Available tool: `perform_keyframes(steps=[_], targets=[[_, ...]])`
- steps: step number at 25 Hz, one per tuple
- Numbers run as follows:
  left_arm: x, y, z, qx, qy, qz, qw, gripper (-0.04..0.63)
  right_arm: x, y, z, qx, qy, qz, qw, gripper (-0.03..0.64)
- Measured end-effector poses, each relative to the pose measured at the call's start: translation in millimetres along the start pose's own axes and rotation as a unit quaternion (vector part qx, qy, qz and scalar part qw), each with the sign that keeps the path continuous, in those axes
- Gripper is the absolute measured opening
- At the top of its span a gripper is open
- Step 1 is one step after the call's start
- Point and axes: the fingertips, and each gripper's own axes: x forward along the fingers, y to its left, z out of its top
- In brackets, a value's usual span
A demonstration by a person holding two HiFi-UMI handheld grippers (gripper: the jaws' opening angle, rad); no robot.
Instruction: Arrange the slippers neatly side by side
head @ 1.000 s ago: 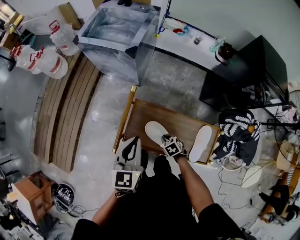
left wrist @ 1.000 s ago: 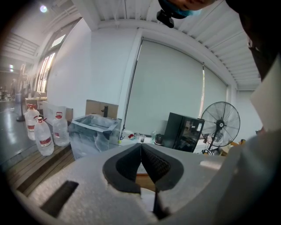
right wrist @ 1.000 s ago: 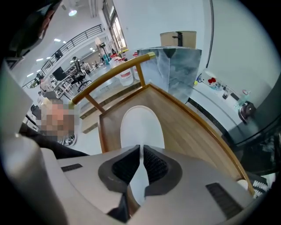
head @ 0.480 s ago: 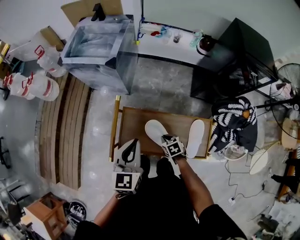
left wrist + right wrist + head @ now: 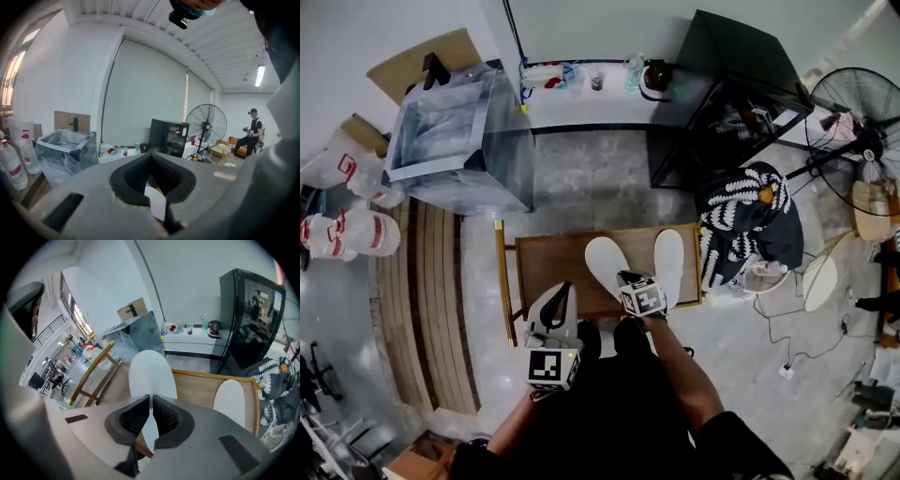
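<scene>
The right tongs are shut on the heel end of a white flat foam slipper. Their dark pads pinch its thin edge. This slipper is over the middle of the low brown wooden tabletop. It sits slanted, with its toe pointing away from the person and off to the left.

A second white flat slipper lies straight on the tabletop, near the right end. The two slippers are close at the heel end but do not touch.

The left tongs hang over the near left edge of the tabletop, apart from both slippers. Their pads are pressed together with nothing between them.

A black and white stripy cloth lies just past the right end of the tabletop.
</scene>
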Motion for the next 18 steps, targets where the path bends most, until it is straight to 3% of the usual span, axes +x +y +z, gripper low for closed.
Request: perform_keyframes(steps=[7, 18], targets=[[28, -29, 4, 0.010, 0.006, -0.045, 0.9989, 0.017, -17, -28, -5, 0.100, -0.027, -0.018, 0.994, 0.029], [57, -61, 0, 0.024, 0.026, -0.089, 0.9954, 0.017, -3, -74, -35, 0.240, -0.024, -0.037, 0.970, 0.029]])
